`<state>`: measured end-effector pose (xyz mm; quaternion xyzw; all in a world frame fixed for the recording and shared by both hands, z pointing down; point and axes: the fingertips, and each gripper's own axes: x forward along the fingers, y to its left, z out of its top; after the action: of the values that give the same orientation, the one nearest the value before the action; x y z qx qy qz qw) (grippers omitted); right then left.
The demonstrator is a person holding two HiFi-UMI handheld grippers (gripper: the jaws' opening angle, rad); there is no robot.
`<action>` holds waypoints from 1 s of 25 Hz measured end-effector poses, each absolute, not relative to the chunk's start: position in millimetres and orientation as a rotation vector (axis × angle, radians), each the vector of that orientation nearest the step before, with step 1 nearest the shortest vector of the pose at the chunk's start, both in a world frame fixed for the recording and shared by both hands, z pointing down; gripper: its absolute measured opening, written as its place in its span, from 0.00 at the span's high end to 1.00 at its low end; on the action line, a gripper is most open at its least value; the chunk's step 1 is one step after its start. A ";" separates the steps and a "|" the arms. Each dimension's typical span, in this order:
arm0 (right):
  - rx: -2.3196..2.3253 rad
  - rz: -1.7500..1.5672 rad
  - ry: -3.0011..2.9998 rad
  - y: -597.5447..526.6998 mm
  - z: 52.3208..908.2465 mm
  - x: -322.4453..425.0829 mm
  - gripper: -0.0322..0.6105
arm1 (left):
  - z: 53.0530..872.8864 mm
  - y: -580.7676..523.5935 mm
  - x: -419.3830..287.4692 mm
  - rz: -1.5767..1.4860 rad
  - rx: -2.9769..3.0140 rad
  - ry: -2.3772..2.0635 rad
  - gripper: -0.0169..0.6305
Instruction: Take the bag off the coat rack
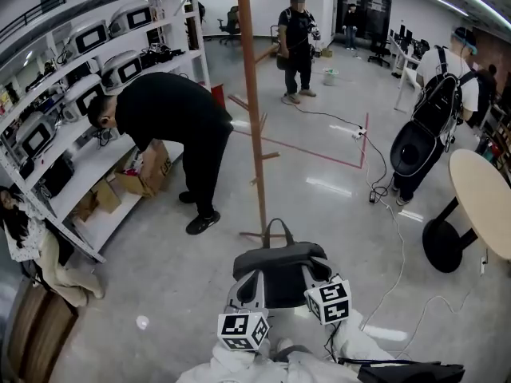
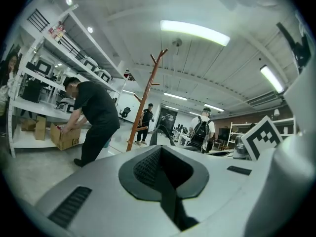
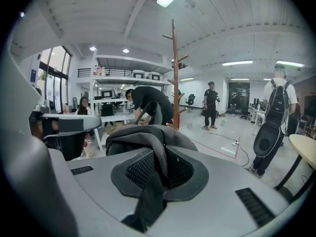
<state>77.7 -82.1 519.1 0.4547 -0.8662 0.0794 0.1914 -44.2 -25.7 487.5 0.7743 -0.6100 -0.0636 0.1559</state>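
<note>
Jaws, left gripper (image 2: 163,168): drawn close together, pinching a dark fold of the dark grey fabric bag (image 1: 279,260).

Jaws, right gripper (image 3: 159,169): narrow, clamped on a grey woven strap (image 3: 157,144) of the same bag.

Bag: slung between the two grippers, low in front of the wearer, off the pegs. Its loop handle (image 1: 275,228) stood upright.

Brown wooden coat rack (image 1: 254,118): upright on the grey floor just beyond the bag, pegs bare.

White metal shelving (image 1: 92,146): along the left wall, well apart from the rack. A person in black (image 1: 176,118) bent there over a brown cardboard box (image 1: 152,170).

Round pale-topped bench (image 1: 483,202): at the right edge. A person carrying a black backpack (image 1: 437,106) stood near it.
</note>
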 end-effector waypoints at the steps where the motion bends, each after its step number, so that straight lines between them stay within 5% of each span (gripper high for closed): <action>1: 1.282 0.225 -2.430 -82.2 519.0 76.7 0.87 | 487.0 -25.9 -45.4 -0.183 2.221 -1.746 0.97; 25: 1.282 0.251 -2.401 -84.4 518.6 73.2 0.87 | 482.3 -39.9 -45.2 -0.219 2.248 -1.720 0.97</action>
<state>73.2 -84.4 518.6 0.4593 -0.8602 0.0900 0.2027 -45.2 -39.9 482.3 0.7827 -0.5990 -0.0763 0.1509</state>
